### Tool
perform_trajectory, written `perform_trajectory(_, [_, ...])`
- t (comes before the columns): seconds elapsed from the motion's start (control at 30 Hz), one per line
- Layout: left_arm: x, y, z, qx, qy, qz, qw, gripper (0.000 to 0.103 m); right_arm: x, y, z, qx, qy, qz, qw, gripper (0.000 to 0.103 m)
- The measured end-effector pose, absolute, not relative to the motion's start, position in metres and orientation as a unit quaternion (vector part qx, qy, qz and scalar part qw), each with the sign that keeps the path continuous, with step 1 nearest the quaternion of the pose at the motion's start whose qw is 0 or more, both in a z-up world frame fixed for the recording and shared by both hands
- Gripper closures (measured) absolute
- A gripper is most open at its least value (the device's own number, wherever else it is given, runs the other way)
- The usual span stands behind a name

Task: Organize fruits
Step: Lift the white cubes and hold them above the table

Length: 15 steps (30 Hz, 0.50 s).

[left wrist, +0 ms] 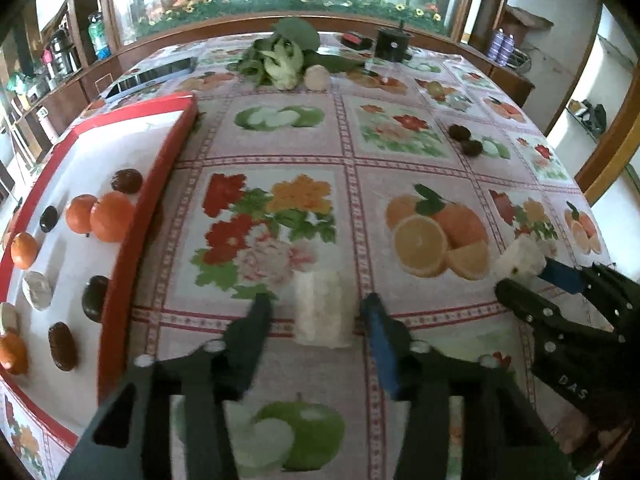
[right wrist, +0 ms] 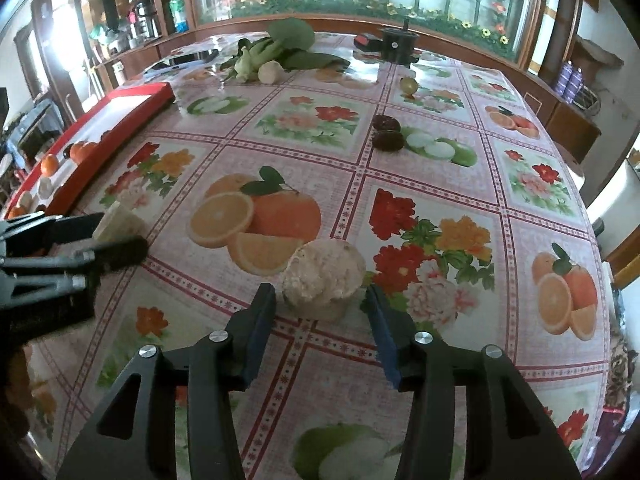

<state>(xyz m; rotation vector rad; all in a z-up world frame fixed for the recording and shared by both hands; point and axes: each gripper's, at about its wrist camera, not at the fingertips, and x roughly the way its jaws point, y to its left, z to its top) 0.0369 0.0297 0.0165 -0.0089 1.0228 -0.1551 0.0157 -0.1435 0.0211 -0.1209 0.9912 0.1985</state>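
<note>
Left wrist view: the left claw (left wrist: pixel 316 312) stands spread around a pale chunk (left wrist: pixel 322 308) at lower centre, pads clear of it; I would centre it, then close gently, since it looks crumbly. The right claw (right wrist: pixel 320 300), likewise spread, brackets a second chunk (right wrist: pixel 324 276) on the counter (right wrist: pixel 440 152). The red tray (left wrist: pixel 132 216) at left holds oranges (left wrist: pixel 112 216); its raised rim needs clearing. Two dark fruits (right wrist: pixel 387 133) wait farther off, across open cloth.

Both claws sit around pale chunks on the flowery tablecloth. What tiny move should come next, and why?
Probably close both: the left gripper straddles a pale rectangular chunk, the right gripper a round beige chunk, with gaps at the pads. Then carry them to the red-rimmed white tray.
</note>
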Motion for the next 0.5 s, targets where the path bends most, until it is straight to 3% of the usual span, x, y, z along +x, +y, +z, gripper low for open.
perform_trajectory(0.03, [0.037,0.034,0.017,-0.010,0.488,-0.074,0.870,0.070,0.016,-0.144,0.021,-0.057,0.474,0.094,0.874,0.055])
perform_trajectory(0.13, [0.038,0.042,0.017,-0.033,0.489,-0.081,0.868,0.070,0.014,-0.142,0.021,-0.058,0.471,0.090,0.876,0.057])
perform_trajectory(0.2, [0.036,0.042,0.017,-0.030,0.487,-0.079,0.869,0.070,0.013,-0.140,0.022,-0.060,0.471,0.089,0.876,0.066])
perform_trajectory(0.5, [0.016,0.036,0.020,-0.030,0.489,-0.105,0.865,0.070,0.004,-0.137,0.032,-0.031,0.468,0.099,0.878,0.067])
